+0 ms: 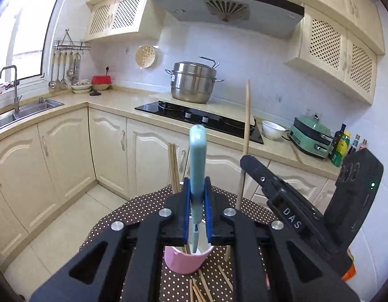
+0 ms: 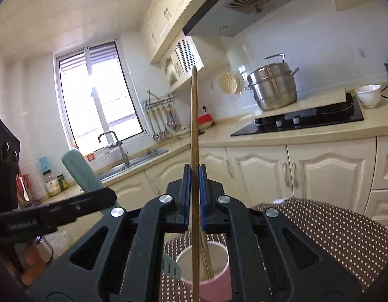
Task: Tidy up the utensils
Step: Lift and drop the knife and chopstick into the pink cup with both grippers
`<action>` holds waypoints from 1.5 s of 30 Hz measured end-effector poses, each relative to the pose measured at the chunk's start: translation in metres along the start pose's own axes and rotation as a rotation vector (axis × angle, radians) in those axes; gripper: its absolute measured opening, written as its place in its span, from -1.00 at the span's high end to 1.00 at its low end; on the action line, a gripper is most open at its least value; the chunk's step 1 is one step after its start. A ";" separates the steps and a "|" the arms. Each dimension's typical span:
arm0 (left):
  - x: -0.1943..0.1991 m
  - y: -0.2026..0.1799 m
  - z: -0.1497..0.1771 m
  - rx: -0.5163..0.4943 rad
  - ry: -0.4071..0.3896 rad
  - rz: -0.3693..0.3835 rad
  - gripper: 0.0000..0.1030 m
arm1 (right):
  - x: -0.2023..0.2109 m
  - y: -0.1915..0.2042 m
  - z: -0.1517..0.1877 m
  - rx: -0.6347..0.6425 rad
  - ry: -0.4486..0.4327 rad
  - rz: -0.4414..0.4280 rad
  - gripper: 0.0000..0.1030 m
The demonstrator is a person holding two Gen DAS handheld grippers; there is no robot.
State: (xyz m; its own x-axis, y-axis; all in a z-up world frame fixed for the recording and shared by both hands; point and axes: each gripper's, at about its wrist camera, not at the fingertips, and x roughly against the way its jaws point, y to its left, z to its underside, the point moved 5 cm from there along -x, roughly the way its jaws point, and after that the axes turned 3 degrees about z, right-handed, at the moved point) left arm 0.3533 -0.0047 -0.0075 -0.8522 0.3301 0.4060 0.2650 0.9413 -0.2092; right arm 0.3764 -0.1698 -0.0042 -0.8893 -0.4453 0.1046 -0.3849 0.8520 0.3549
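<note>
The left gripper (image 1: 197, 196) pinches the smooth, pale teal handle of a utensil (image 1: 197, 156) between its blue fingers (image 1: 186, 201). The handle is rounded at its end and stands up at the middle of the left wrist frame; its narrow lower part goes down into a pink cup (image 1: 186, 259) with a white inside. In the right wrist view the lower end of this utensil looks like a flat teal blade with slots, at the lower centre beside the cup.

The right gripper (image 2: 194, 193) has its blue fingers (image 2: 202, 196) pressed on a long, thin wooden stick (image 2: 194, 125), probably a chopstick. It stands almost upright through the middle of that frame, and its lower end is at the pink cup. More thin wooden chopsticks (image 2: 207, 259) lean inside the cup.

The cup stands on a round surface covered with a dark brown cloth with white dots (image 2: 332, 229). Several loose chopsticks (image 1: 201, 287) lie flat on the cloth at the bottom centre of the left wrist frame.

The room is a kitchen with cream cabinets that have carved doors. On the beige counter (image 1: 113, 98) there are a black glass hob (image 1: 199, 118), a shiny steel steamer pot (image 1: 192, 83), a white bowl (image 1: 272, 128), a green electric cooker and some bottles at the right. A steel sink (image 1: 30, 108) with a tap is at the left under a bright window, and ladles hang on a wall rack.

Both grippers are above the cup, close to each other.
</note>
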 end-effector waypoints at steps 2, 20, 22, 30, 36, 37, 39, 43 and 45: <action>-0.010 0.004 -0.001 0.004 0.005 -0.003 0.82 | -0.005 -0.001 -0.001 0.004 -0.021 0.010 0.87; -0.055 0.029 0.030 0.001 0.074 -0.100 0.43 | -0.021 -0.005 0.033 0.068 0.017 0.051 0.87; -0.052 0.033 0.031 0.005 0.058 -0.120 0.31 | -0.017 -0.005 0.037 0.079 0.022 0.054 0.87; -0.035 0.040 0.035 -0.004 -0.005 -0.207 -0.03 | -0.002 -0.007 0.045 0.094 0.042 0.064 0.87; -0.026 0.042 0.041 -0.008 -0.002 -0.223 -0.08 | 0.008 -0.002 0.050 0.112 0.055 0.067 0.87; -0.025 0.042 0.041 -0.011 -0.003 -0.226 -0.08 | 0.010 0.000 0.051 0.114 0.057 0.068 0.87; -0.021 0.042 0.042 -0.018 -0.010 -0.236 -0.09 | 0.012 0.001 0.052 0.116 0.067 0.067 0.87; -0.013 0.039 0.044 -0.024 -0.016 -0.243 -0.17 | 0.015 0.004 0.056 0.119 0.089 0.075 0.86; -0.010 0.038 0.045 -0.026 -0.015 -0.242 -0.17 | 0.018 0.006 0.058 0.124 0.099 0.077 0.86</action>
State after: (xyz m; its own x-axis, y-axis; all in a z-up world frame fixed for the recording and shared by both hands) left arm 0.3517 0.0246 -0.0593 -0.8988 0.0936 0.4283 0.0634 0.9944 -0.0843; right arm 0.3441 -0.1566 -0.0539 -0.8911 -0.3969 0.2201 -0.3494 0.9094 0.2255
